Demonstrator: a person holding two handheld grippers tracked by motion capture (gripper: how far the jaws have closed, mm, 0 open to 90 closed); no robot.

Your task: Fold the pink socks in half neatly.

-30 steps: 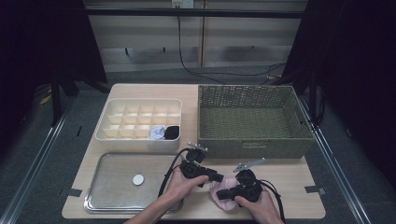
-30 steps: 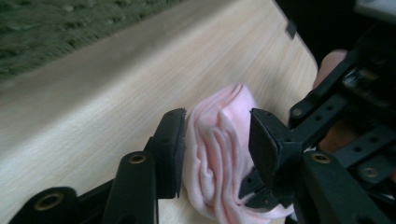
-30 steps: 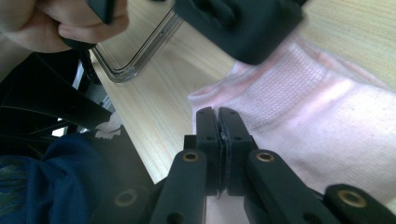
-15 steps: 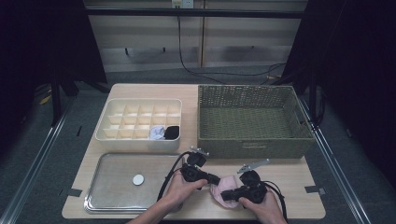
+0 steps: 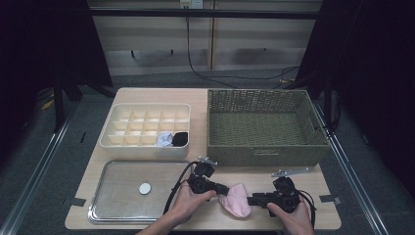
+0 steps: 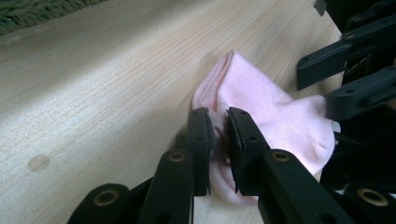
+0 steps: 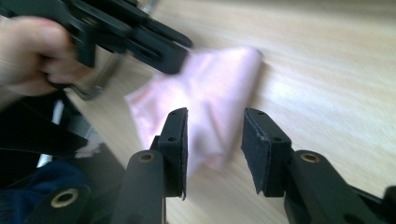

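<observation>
— While my left gripper [image 6: 219,135] pinches the pink sock [image 5: 235,204], what about your right?
— My right gripper [image 7: 215,140] has its fingers just spreading, sock loose between them, lying near on the surface [image 5: 244,178]; the wicker basket [image 5: 264,154] sits beyond.

A pale pink sock [image 5: 236,205], black tools, an olive-green woven basket [image 5: 264,155].
</observation>
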